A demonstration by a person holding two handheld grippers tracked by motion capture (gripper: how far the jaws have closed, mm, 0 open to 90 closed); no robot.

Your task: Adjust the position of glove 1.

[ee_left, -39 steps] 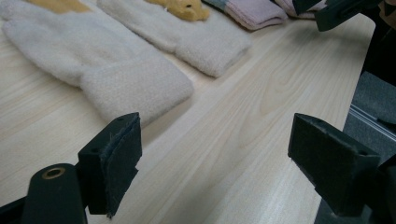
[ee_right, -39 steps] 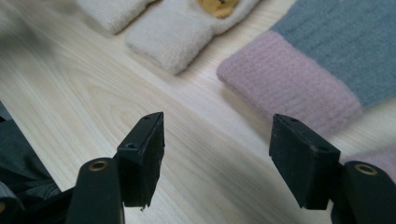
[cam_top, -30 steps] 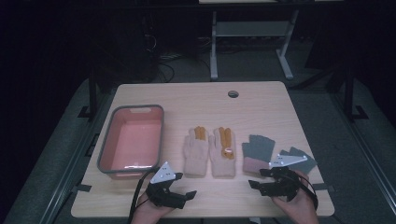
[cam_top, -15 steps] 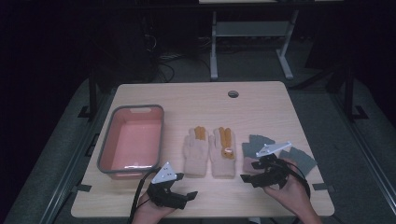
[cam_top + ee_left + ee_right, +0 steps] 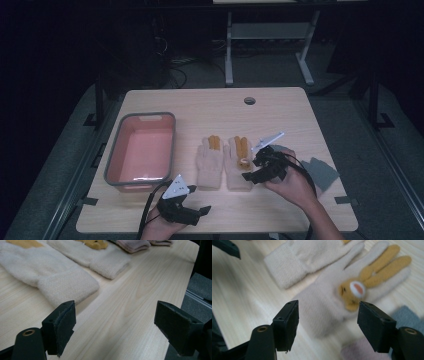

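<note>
Two cream gloves with orange bunny ears lie side by side at mid-table, the left glove [image 5: 210, 162] and the right glove [image 5: 235, 179]. My right gripper [image 5: 251, 167] hovers open just above the right glove. In the right gripper view its jaws [image 5: 328, 322] straddle that glove's [image 5: 324, 302] palm beside the bunny face, without touching it. My left gripper [image 5: 202, 211] rests open near the table's front edge, below the left glove. In the left gripper view the gripper [image 5: 115, 322] holds nothing, and the left glove's cuff [image 5: 67, 285] lies just ahead.
A pink tray with a grey rim [image 5: 111, 167] stands at the left. A pair of grey gloves [image 5: 320, 172] with pinkish cuffs [image 5: 132, 245] lies at the right, behind my right hand. A cable hole [image 5: 249, 100] sits near the table's far edge.
My right gripper has moved left and forward, from over the grey gloves to above the right cream glove. The left gripper has stayed put.
</note>
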